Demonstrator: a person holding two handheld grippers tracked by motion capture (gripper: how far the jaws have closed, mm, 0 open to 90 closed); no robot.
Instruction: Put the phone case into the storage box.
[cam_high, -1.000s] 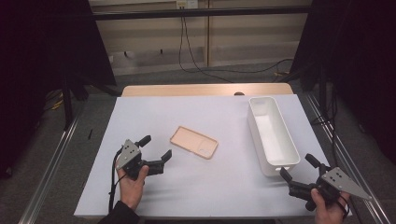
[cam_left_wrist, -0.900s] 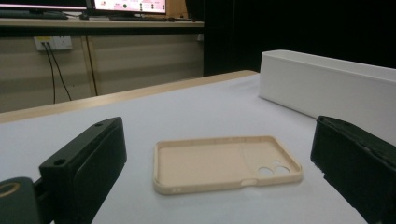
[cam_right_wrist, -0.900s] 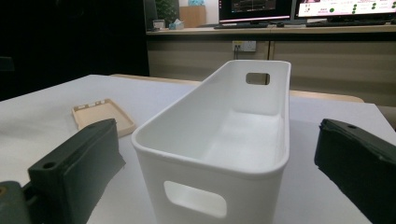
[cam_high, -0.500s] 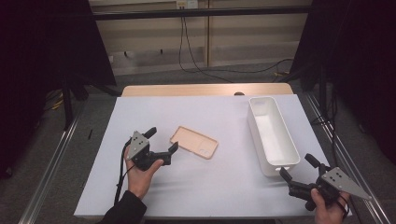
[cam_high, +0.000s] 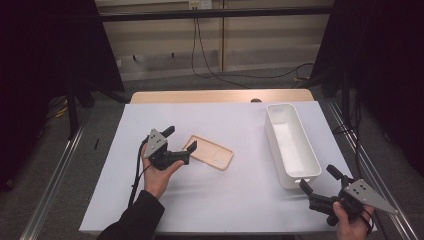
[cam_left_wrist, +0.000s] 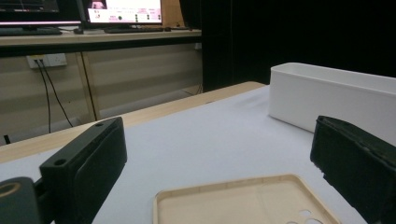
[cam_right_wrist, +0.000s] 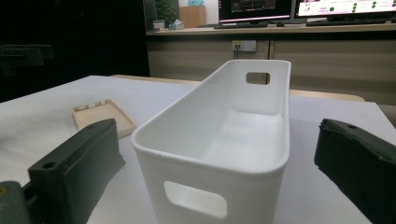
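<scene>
High view. A flat, beige, rectangular plastic phone case (cam_high: 209, 152) lay open side up near the middle of the white-covered table (cam_high: 235, 210), its long axis running diagonally. The left gripper (cam_high: 181, 139), held in the person's left hand (cam_high: 159, 176), stood at the case's near-left corner with its jaws spread apart; one jaw tip lay at the corner of the case, the other off to its left above bare table. Whether a jaw touched the case cannot be told from this view. A long, white, rectangular plastic bin (cam_high: 292, 145) with cut-out handles stood at the right side of the table, well apart from the case. The right gripper (cam_high: 320, 179), in the person's right hand (cam_high: 350, 225), rested at the near-right corner of the table, its jaws parted and directed at the bin's near end.

Left gripper view. The two black jaws stood wide apart with nothing clamped between them. The phone case (cam_left_wrist: 243, 203) lay on the table between and just ahead of them, its raised rim and camera cut-outs visible. The white bin (cam_left_wrist: 327, 95) stood farther off at the right.

Right gripper view. The jaws were likewise spread, holding nothing, one on each side of the near end wall of the empty white bin (cam_right_wrist: 187, 182). The phone case (cam_right_wrist: 103, 116) lay beyond at the left.
</scene>
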